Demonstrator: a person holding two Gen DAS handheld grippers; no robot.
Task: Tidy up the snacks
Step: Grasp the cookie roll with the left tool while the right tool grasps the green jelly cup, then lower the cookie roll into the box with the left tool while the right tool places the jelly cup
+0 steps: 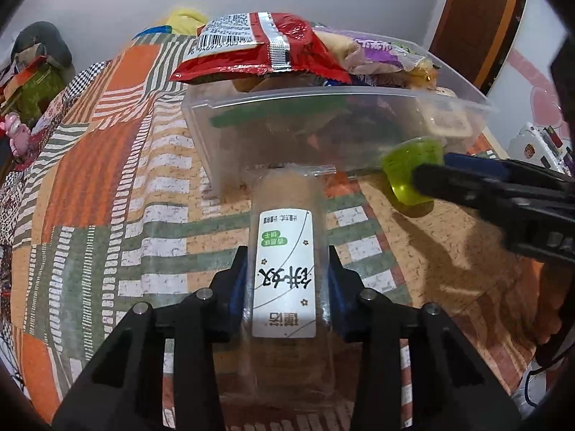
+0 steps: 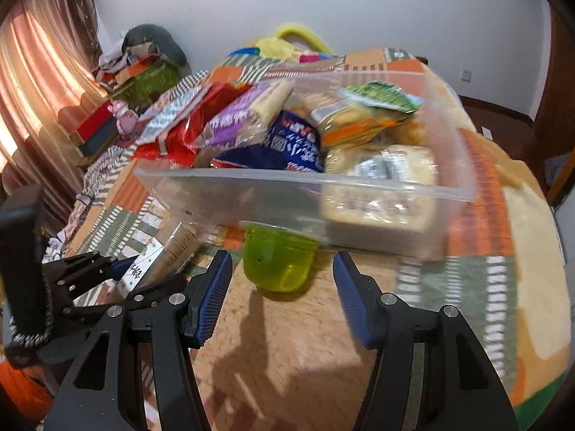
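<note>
My left gripper point(image 1: 286, 280) is shut on a clear-wrapped biscuit pack with a white label point(image 1: 285, 273), pointing at the clear plastic bin point(image 1: 258, 106); the pack also shows in the right wrist view point(image 2: 158, 255). A green jelly cup point(image 2: 276, 260) stands on the bedspread just in front of the bin point(image 2: 359, 183). My right gripper point(image 2: 282, 280) is open, its blue pads either side of the cup, not touching it. In the left wrist view the right gripper point(image 1: 427, 176) reaches the jelly cup point(image 1: 409, 176) from the right. The bin is heaped with snack packs, a red one point(image 1: 258, 48) on top.
The bin sits on a patchwork orange, green and white bedspread point(image 1: 118, 186). Cushions and toys point(image 1: 36, 72) lie at the far left, a curtain point(image 2: 39, 82) beyond. A yellow object point(image 2: 298, 41) lies behind the bin. A wooden door point(image 1: 478, 18) stands at right.
</note>
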